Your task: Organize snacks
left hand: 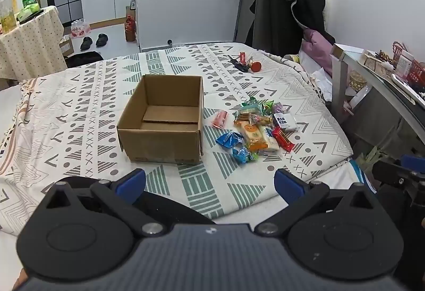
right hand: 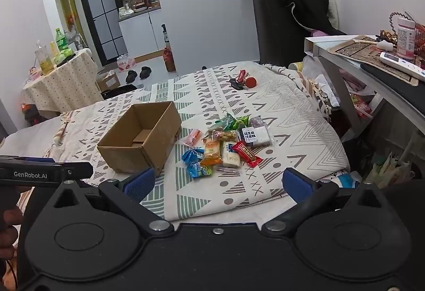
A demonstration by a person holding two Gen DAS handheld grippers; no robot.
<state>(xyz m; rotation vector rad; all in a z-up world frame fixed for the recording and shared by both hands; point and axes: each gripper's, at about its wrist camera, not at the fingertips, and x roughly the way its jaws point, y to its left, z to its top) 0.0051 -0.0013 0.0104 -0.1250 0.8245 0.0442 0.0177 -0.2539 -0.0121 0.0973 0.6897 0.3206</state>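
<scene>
Nearest, left gripper [left hand: 209, 183] spread wide over the patterned bedspread [left hand: 186, 184], nothing between the blue pads; right gripper [right hand: 217, 182] likewise wide open and empty, held back from the bed edge; both probably poised for a first pick, no snack yet lifted.

Just beyond, snack pile [left hand: 255, 129] heaped loose on the cover, right of the cardboard box [left hand: 162, 126]; blue packets [left hand: 236, 147] closest, red bar [left hand: 283, 139] and black-and-white pack [left hand: 284, 121] further on, pink packet [left hand: 219, 118] apart, nearest the box wall; box open-topped and bare inside save a loose cardboard flap, set close beside the pile, presumably to keep each transfer short.

Further back, keys with red tags [left hand: 245, 63] near the far edge, well apart from the snacks; chair draped in dark clothing [left hand: 300, 12] behind.

From the right wrist only: side desk top with a remote [right hand: 401, 65] and bottle [right hand: 405, 34], plus the left tool's branded flank at the frame's left; from the left wrist, a squarer look down into the box.
</scene>
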